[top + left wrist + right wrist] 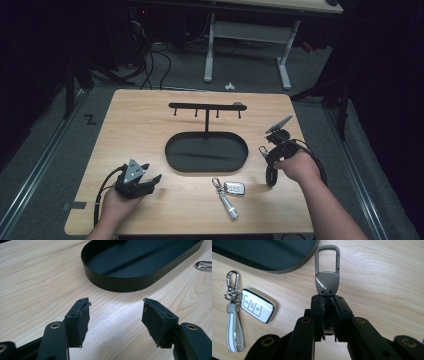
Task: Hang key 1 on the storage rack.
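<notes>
Carabiner clip (327, 275) pinched by right gripper (327, 298), pads pressed onto its flat lower plate; long axis in line with jaws, loop end pointing away from gripper toward tray rim. Clip held above table (140, 125), near right edge, just right of black oval tray (175, 157). High view: right gripper (274, 150) lifted off surface beside tray. White key fob (257, 305) with strap lies near front edge, apart from clip. Left gripper (115, 315) jaws spread, nothing between, low near front-left corner.
</notes>
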Demonstrator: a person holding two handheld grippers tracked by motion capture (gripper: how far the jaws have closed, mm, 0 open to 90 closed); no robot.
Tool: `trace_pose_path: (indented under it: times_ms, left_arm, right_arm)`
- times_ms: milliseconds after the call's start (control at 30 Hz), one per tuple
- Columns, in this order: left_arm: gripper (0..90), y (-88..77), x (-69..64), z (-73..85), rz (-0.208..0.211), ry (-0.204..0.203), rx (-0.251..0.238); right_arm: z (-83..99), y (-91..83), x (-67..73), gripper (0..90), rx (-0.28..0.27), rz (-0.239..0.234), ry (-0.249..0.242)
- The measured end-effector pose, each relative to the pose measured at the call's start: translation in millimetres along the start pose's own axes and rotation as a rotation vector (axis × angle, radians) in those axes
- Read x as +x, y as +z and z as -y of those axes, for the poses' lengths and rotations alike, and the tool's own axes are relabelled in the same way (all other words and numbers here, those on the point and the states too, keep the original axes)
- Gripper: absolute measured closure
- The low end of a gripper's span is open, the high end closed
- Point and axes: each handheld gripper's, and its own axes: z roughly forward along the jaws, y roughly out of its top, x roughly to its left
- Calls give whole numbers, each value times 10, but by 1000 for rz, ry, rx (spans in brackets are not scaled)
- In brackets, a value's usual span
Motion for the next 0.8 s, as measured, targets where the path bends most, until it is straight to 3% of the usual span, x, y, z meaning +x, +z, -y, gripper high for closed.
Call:
trace_pose_path:
  times_ms: [233,800]
  left_arm:
    - [392,-3,1,0,-1,-2,-1]
    - [391,7,6,4,3,-3,-1]
  right_arm:
    - [-50,-140,72,803,-21,2,-22]
    - [-203,-268,296,803,-42,-20,-60]
